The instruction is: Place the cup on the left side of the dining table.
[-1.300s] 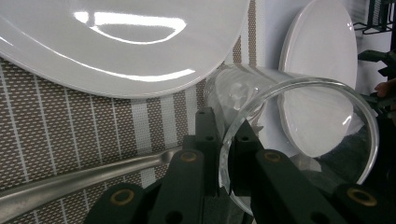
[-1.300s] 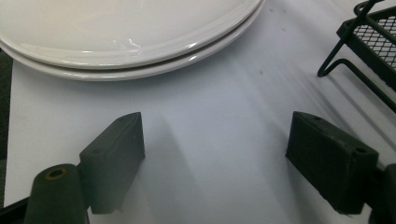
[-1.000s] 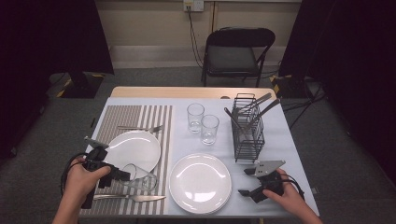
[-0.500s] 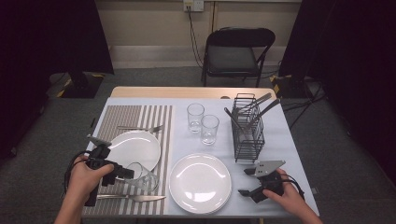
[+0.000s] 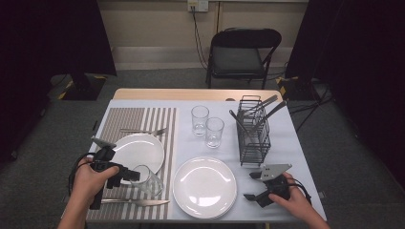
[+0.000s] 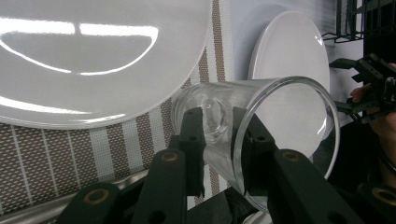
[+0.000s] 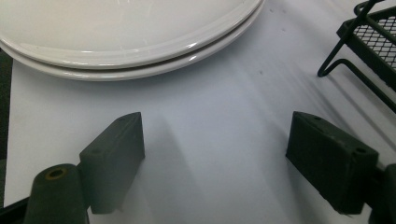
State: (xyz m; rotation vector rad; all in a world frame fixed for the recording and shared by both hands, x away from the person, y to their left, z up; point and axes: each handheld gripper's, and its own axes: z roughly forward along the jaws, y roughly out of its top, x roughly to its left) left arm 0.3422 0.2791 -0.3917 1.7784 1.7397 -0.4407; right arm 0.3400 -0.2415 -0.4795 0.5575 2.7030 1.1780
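Your left gripper (image 5: pixel 128 175) has a clear drinking glass (image 5: pixel 147 181) tipped on its side at the near edge of the striped placemat (image 5: pixel 125 119), just right of the smaller white plate (image 5: pixel 138 150). In the left gripper view the jaws straddle the wall of the glass (image 6: pixel 252 135) at its rim, one inside and one outside; they have just been opening, and you cannot tell whether the pads still press on it. A knife (image 5: pixel 133 202) lies on the mat just in front of the glass, and a fork (image 5: pixel 143 130) lies beyond the smaller plate.

Your right gripper (image 5: pixel 252 186) rests on the table's near right part with its jaws wide apart and nothing between them, beside the larger white plate (image 5: pixel 204 187).

Count three glasses: the tipped one and two upright ones (image 5: pixel 199 120) standing together mid-table. There are two plates, and one black wire rack (image 5: pixel 253 136) holding a few utensils, handles sticking up.

The table (image 5: pixel 286 143) is covered in a pale cloth, with bare wood showing along its far edge. Beyond it stands one black folding chair (image 5: pixel 243 57) on grey carpet, against a pale wall with a socket (image 5: pixel 198 5) and hanging cables, dark curtains to either side. No writing can be read anywhere.
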